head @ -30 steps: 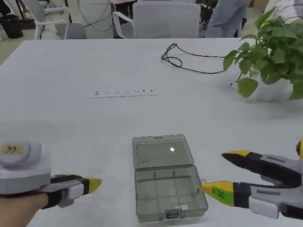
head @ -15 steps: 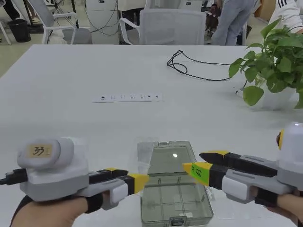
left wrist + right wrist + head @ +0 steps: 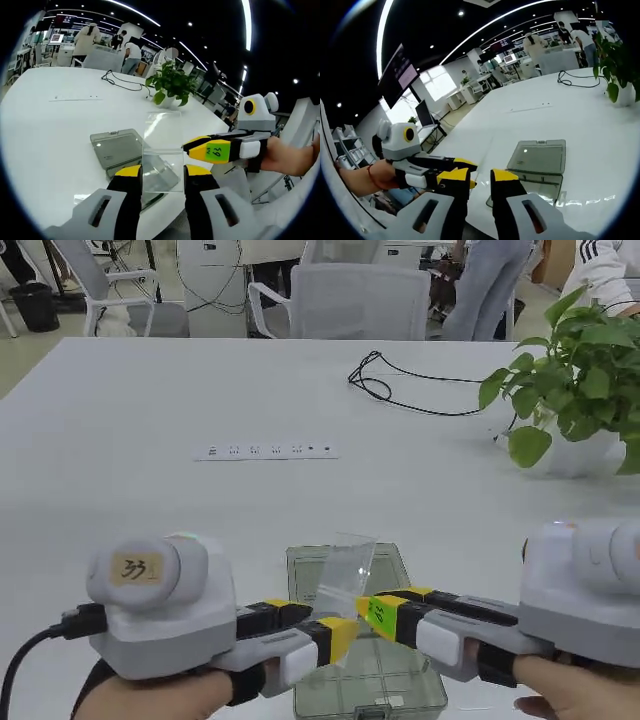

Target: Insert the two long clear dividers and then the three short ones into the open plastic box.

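The left gripper (image 3: 163, 172) grasps a clear divider (image 3: 162, 150), a glassy upright sheet, raised above the open grey plastic box (image 3: 402, 692) near the table's (image 3: 150, 420) front edge. The right gripper's (image 3: 385, 605) tips meet its right edge; grip unclear.

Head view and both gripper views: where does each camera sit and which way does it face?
Head view: on the headset, looking forward and down at the box; left hand, right hand, left tongs, right tongs show.
Left gripper view: on the left tongs, looking along them at the clear divider they hold; right tongs and right hand show on the right.
Right gripper view: on the right tongs, facing the box; left tongs and left hand show on the left.
Shared: box and plant show in all three.
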A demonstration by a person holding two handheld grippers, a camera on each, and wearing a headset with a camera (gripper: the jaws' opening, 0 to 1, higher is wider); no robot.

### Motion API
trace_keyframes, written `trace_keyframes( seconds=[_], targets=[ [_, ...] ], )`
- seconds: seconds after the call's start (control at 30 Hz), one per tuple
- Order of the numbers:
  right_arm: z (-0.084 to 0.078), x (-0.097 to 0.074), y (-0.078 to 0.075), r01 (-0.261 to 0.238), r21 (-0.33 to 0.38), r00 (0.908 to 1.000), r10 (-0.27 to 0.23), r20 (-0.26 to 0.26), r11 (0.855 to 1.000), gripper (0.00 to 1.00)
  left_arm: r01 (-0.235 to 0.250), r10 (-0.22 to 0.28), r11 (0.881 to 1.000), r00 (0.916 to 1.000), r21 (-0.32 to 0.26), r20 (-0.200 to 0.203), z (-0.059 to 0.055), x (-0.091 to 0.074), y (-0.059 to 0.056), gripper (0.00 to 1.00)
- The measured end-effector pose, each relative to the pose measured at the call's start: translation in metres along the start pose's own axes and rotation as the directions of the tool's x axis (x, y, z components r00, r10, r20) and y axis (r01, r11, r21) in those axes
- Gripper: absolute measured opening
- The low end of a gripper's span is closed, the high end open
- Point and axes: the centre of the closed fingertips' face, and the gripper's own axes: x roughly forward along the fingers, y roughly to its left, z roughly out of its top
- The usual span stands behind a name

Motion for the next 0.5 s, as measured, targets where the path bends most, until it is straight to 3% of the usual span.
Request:
trace_keyframes(
  seconds=[0.23, 0.33, 0.4, 0.5],
  targets=[
    [-0.001, 0.003, -0.002, 0.023, 0.037, 0.9997, -0.024, 0.006, 0.999, 0.14, 0.020, -0.020, 1.000, 0.9998, 0.013, 0.008, 0.003, -0.001, -0.008, 0.31],
    [-0.002, 0.004, -0.002, 0.030, 0.052, 0.9995, -0.030, 0.009, 0.998, 0.08, 0.026, -0.026, 0.999, 0.9996, 0.019, 0.010, 0.003, 0.000, -0.011, 0.31],
    [-0.002, 0.003, 0.000, 0.029, 0.112, 0.9994, -0.031, 0.017, 0.993, 0.07, 0.017, -0.017, 0.999, 0.9998, 0.029, 0.006, 0.001, 0.000, -0.010, 0.25],
    [-0.005, 0.002, 0.000, 0.038, 0.086, 0.9992, -0.039, 0.010, 0.996, 0.07, 0.036, -0.036, 0.999, 0.9992, -0.004, 0.017, 0.001, 0.000, -0.014, 0.28]
  ],
)
